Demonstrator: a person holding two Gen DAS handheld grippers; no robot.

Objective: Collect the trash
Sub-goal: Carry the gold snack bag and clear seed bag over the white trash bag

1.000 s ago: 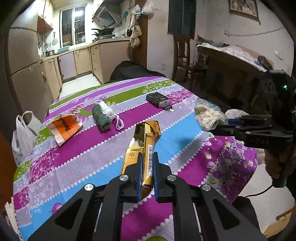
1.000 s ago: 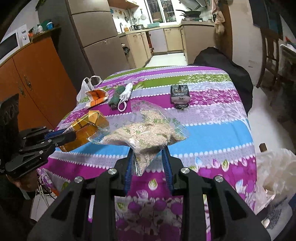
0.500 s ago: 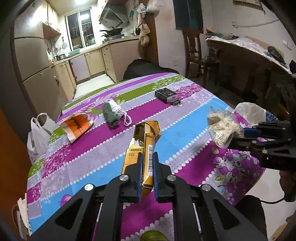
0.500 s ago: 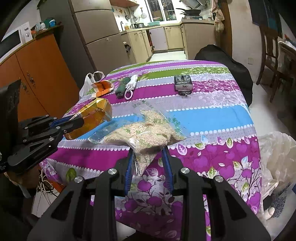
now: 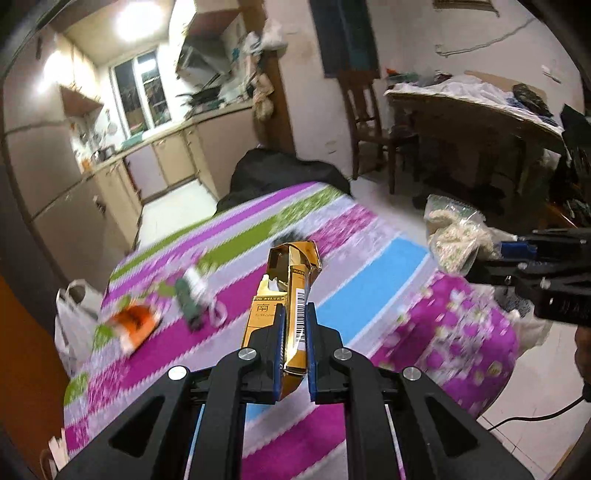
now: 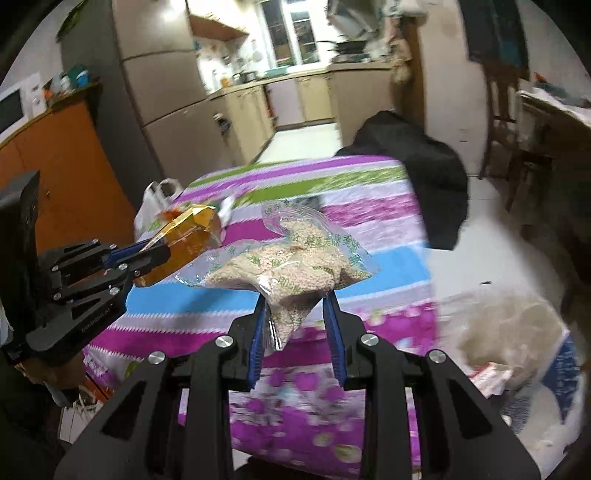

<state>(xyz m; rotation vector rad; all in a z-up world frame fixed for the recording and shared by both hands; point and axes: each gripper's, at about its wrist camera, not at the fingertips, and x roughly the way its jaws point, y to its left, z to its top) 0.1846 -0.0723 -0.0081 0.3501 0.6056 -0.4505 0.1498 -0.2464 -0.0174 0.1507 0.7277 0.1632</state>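
Table [image 5: 373, 258], covered in a striped floral cloth of purple, green, blue and lilac. Lying on it toward the far left: an orange packet [image 5: 135, 323], a dark green roll [image 5: 188, 306] just beside a white cord [image 5: 207, 299]; all blurred. A dark item [image 5: 286, 236] lay farther back, partly hidden

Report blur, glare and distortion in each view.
Left wrist view: tablecloth smeared by motion blur, gold carton in the left gripper sharp, ceiling light blown out, fisheye bending. Right wrist view: grain bag in the right gripper sharp, room blurred.
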